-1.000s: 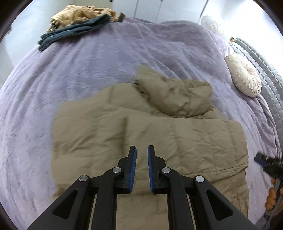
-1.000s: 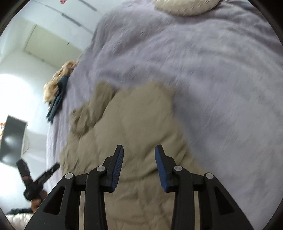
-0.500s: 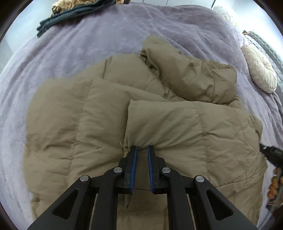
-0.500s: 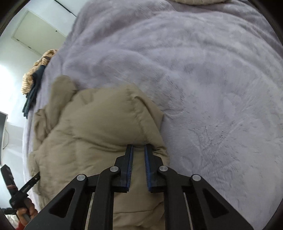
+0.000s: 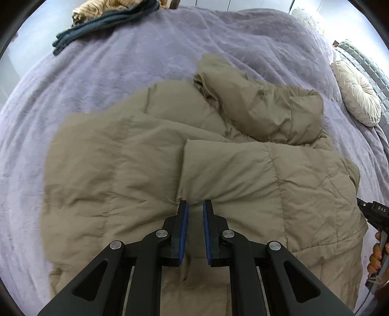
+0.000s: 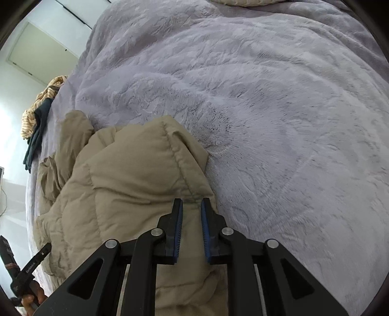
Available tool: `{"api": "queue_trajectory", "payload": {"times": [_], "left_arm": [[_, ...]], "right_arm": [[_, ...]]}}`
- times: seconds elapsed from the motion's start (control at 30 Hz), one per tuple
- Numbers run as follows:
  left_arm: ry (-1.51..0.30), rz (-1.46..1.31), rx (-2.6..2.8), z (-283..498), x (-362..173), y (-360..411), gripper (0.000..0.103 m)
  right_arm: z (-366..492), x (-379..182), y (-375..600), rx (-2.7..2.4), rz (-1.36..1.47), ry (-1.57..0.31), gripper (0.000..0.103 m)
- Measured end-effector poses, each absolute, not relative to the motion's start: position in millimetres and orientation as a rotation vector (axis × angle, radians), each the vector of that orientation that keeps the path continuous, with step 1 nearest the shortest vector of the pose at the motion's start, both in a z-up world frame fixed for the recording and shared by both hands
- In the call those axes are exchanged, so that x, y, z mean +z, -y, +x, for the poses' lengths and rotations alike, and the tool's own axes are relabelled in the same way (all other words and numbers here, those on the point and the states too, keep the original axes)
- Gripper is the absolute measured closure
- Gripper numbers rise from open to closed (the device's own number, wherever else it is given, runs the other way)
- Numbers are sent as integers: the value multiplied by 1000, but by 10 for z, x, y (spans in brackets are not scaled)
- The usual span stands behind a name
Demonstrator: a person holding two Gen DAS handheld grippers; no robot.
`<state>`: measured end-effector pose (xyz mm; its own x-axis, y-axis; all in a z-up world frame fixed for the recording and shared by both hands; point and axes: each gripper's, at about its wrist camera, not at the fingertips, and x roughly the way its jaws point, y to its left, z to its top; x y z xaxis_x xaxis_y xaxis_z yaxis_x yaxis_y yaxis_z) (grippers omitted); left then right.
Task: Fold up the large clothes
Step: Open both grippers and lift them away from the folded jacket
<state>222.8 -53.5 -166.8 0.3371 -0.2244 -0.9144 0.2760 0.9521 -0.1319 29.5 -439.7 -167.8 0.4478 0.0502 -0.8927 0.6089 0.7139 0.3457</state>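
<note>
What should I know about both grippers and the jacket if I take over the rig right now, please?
Left gripper: narrowly parted around a folded edge of the tan puffer jacket; a firm grip is not certain.
Right gripper: narrowly parted around the jacket's other corner.
The jacket lies on the purple bedspread, one panel folded over its middle and a bunched part beyond it.
Done: first fold laid in.
Left: probably fold both held edges across, then flatten.
Other clothes sit at the far corner.
</note>
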Motion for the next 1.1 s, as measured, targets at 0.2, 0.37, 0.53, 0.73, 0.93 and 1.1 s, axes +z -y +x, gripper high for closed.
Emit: {"api": "queue_trajectory", "payload": {"times": [0.2,0.37,0.53,0.73,0.93,1.1], "left_arm": [[-1145,44,-328,2035,-1435,406,89],[-1164,71,-330,1788,-1365,321,89],[-1174,86,-317,1540,-1315,206,89],[-1204,59,-311,1314,-1269,97,89],[-1227,69,-349,1069,-1217,37,89],[-1243,78,-375,822,-1124,-35,89]], "right_arm": [[68,-1353,4150,-382,650,-1033,86],[-198,-1165,3875,-348,622,-1049,86],[-411,-1160,3744,-332,687,-1082,86],[-594,-1171,3524,-323,720,-1120,73],[-751,-1130,3279,-292,732,-1145,65],[-889,-1044,3048,-266,746,-1172,65]]}}
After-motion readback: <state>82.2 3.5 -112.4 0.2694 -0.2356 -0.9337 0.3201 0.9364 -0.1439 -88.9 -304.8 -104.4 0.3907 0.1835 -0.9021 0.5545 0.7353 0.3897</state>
